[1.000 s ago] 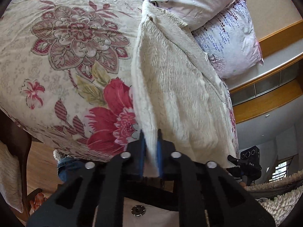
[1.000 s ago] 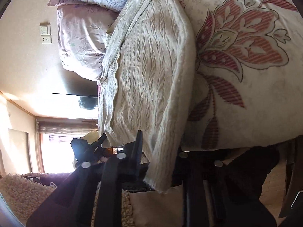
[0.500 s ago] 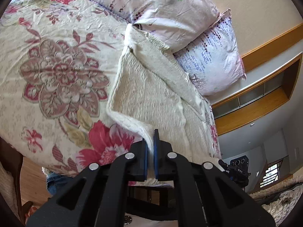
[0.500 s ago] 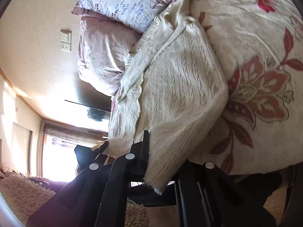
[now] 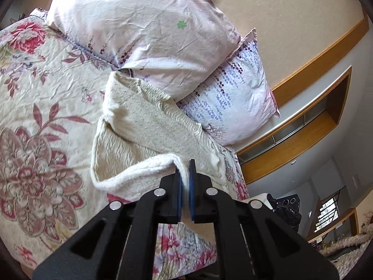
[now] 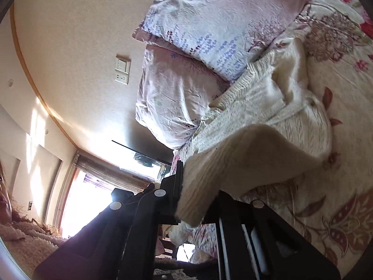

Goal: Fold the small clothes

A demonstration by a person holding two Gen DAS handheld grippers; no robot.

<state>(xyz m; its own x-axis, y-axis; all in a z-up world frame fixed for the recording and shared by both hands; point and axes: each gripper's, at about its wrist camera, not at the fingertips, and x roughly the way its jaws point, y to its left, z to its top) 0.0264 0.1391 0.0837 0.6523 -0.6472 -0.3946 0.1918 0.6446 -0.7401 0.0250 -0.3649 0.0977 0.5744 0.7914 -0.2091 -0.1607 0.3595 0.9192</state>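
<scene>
Lifted since a second ago: near hem of cream cable-knit sweater (image 5: 130, 140) now raised off floral bedspread (image 5: 46, 107), curling back toward pillows (image 5: 149, 30). Left gripper (image 5: 185, 186) pinches one hem corner between blue pads; right gripper (image 6: 193, 198) clamps other corner, fabric bulging over jaw. Knit thick, ribbed, fuzzy inside. Bedspread crinkled quilted cotton; pillowcases wrinkled, pale pink-lilac print.

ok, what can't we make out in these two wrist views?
- Right gripper: right finger covered by the sweater, right wrist view.
- Sweater's near hem: hidden behind the left gripper, left wrist view.
- Wall switch plate: markings too small.
- Bedspread: cut off by fisheye rim.
</scene>
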